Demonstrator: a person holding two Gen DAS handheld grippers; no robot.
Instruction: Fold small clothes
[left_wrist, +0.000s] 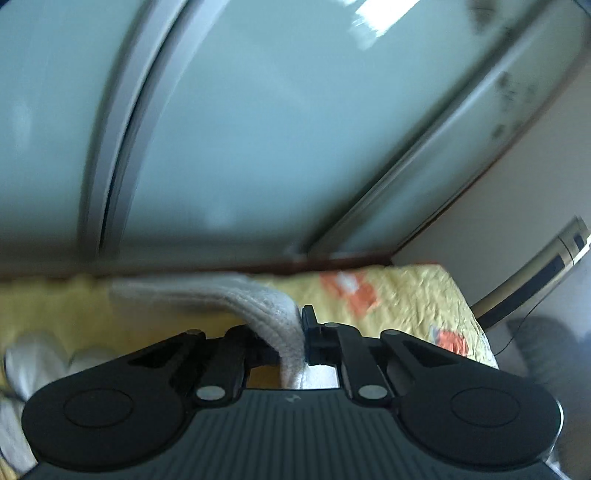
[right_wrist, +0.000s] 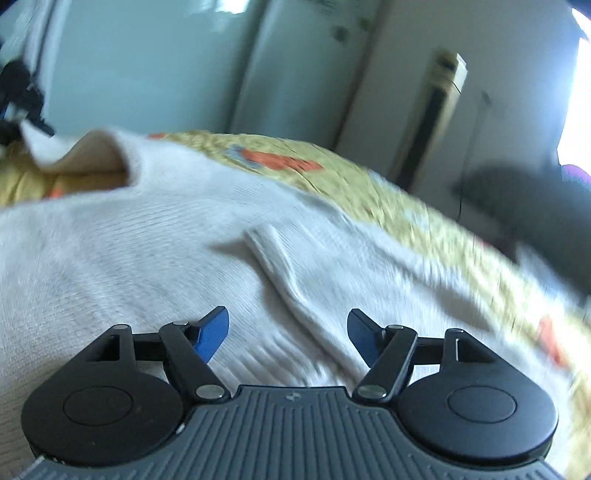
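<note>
The left gripper (left_wrist: 301, 339) is pinching the soft, light white knit garment (right_wrist: 155, 236) lying on the yellow bedspread (right_wrist: 388, 192), while the right gripper (right_wrist: 288, 339) is hovering wide open above it, its raised ridge looking easiest to take.

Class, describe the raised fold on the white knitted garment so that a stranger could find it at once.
Start at the yellow patterned bedspread, then the white knitted garment lying on it. Ahead of the open right tool runs the raised fold, a slanting ridge, unlike the flat knit around it.
</note>
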